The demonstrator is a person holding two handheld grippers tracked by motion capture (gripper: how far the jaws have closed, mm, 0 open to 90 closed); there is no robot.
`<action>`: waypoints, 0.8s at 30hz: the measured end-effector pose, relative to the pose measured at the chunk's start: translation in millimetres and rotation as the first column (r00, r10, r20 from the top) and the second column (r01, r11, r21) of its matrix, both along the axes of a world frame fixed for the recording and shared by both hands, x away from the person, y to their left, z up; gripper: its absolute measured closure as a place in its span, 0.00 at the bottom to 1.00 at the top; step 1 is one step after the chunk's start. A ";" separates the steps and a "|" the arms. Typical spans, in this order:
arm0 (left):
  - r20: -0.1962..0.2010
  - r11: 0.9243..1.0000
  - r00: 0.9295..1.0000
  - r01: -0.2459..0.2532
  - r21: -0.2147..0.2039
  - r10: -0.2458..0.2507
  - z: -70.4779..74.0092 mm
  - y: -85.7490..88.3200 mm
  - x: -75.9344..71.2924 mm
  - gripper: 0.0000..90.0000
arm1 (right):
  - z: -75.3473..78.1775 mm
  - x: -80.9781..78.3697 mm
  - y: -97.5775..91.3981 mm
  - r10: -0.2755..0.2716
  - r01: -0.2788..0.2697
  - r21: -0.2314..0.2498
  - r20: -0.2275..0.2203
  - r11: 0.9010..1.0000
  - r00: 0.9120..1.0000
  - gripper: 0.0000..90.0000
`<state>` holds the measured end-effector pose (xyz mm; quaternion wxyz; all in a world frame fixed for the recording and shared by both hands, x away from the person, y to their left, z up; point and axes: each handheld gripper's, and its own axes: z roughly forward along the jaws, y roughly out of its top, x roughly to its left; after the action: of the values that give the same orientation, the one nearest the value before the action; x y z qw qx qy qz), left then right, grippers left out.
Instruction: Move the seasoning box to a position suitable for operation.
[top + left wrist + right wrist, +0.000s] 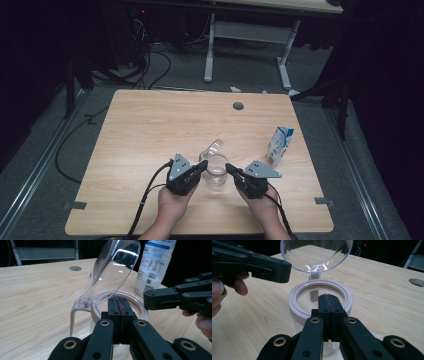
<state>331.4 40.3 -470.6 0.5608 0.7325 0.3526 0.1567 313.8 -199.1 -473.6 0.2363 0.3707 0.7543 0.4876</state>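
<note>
Currently both grippers sit at the jar, one each side, jaws pressed together on nothing.

Left to right in the high view: left gripper (202,165), jaws closed flat against each other, tip at the left rim of the jar (216,172). In the left gripper view the closed tips (119,307) sit right at the near edge of the pale ring (143,311); I can't tell if they touch.

Jar stands upright on the table (150,130), mouth up, long axis vertical. Clear body, pale ring round the mouth. Hinged clear lid (214,148) is flipped open and stands up behind the mouth, tilted away from the person, hinge on the far side. A pale latch arm (73,318) hangs off the ring on that hinge side.

Right gripper (230,168), jaws also closed and empty, tip at the jar's right rim. In the right gripper view its tips (329,302) overlap the near rim.

Carton (279,145) stands upright right of the jar, well apart from it, close to the table's right edge.

Room: jar is in the near half, right of centre. Open wood to the left and towards the far edge, up to the cable hole (238,106). Tight on the right, between carton and edge.
</note>
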 end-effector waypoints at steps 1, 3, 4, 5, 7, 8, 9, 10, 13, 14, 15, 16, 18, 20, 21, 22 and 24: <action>-0.001 1.000 1.000 -0.002 0.001 0.002 -0.1 0.4 0.5 1.00 | 0.0 0.0 -0.2 0.001 -0.001 0.000 0.000 1.000 1.000 1.00; -0.002 1.000 1.000 -0.006 0.000 0.006 -0.3 0.9 1.3 1.00 | -0.1 -0.1 -0.6 0.002 -0.002 -0.001 0.000 1.000 1.000 1.00; -0.001 1.000 1.000 -0.009 -0.001 0.009 -0.4 1.2 1.7 1.00 | -0.1 -0.1 -0.8 0.003 -0.003 -0.003 0.001 1.000 1.000 1.00; -0.002 1.000 1.000 -0.011 -0.001 0.011 -0.5 1.6 2.2 1.00 | -0.2 0.0 -0.9 0.004 -0.004 -0.004 -0.004 1.000 1.000 1.00; -0.004 1.000 1.000 -0.016 0.000 0.016 -1.0 2.8 3.6 1.00 | -0.7 0.0 -0.9 0.005 -0.005 0.000 -0.004 1.000 1.000 1.00; -0.006 1.000 1.000 -0.019 -0.001 0.019 -1.3 3.2 4.3 1.00 | -0.6 -0.2 -0.6 0.003 -0.003 -0.002 -0.003 1.000 1.000 1.00; -0.007 1.000 1.000 -0.022 -0.002 0.022 -1.4 3.6 4.8 1.00 | -0.6 -0.5 -0.2 0.001 -0.001 -0.008 0.000 1.000 1.000 1.00; -0.007 1.000 1.000 -0.023 -0.002 0.023 -1.5 4.0 5.2 1.00 | -0.5 -0.6 0.0 0.000 0.000 -0.008 0.000 1.000 1.000 1.00; -0.008 1.000 1.000 -0.029 -0.004 0.029 -1.5 5.0 6.2 1.00 | -0.5 -0.4 -0.2 0.001 -0.001 -0.007 -0.002 1.000 1.000 1.00; -0.008 0.999 0.999 -0.032 -0.003 0.032 -1.6 5.4 6.6 1.00 | -0.5 -0.5 -0.1 0.001 -0.001 -0.008 -0.001 1.000 1.000 1.00; -0.008 0.999 0.999 -0.034 -0.002 0.034 -1.7 6.0 7.1 1.00 | -0.5 -0.5 -0.1 0.001 -0.001 -0.008 -0.001 1.000 1.000 1.00; -0.010 0.999 0.999 -0.036 -0.003 0.036 -2.0 6.6 7.6 1.00 | -0.5 -0.5 -0.1 0.001 -0.001 -0.007 -0.001 1.000 1.000 1.00; -0.012 0.999 0.999 -0.041 -0.003 0.041 -2.3 7.8 8.4 1.00 | -0.5 -0.5 -0.1 0.001 -0.001 -0.009 0.000 1.000 1.000 1.00; -0.014 0.999 0.999 -0.047 -0.003 0.047 -2.7 9.1 9.2 1.00 | -0.5 -0.6 -0.1 0.001 -0.001 -0.009 0.000 1.000 1.000 1.00; -0.016 0.999 0.999 -0.049 -0.004 0.049 -3.0 9.7 9.6 1.00 | -0.5 -0.5 -0.2 0.002 -0.002 -0.009 0.000 1.000 1.000 1.00; -0.016 0.999 0.999 -0.049 -0.004 0.049 -3.0 9.7 9.6 1.00 | -0.5 -0.5 -0.2 0.002 -0.002 -0.009 0.000 1.000 1.000 1.00; -0.019 0.999 0.999 -0.051 -0.004 0.051 -3.6 10.9 10.1 1.00 | -0.5 -0.6 -0.2 0.003 -0.003 -0.009 0.000 1.000 1.000 1.00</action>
<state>341.4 51.2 -474.2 0.5550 0.7235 0.3767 0.1633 313.2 -199.2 -474.1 0.2371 0.3688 0.7570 0.4845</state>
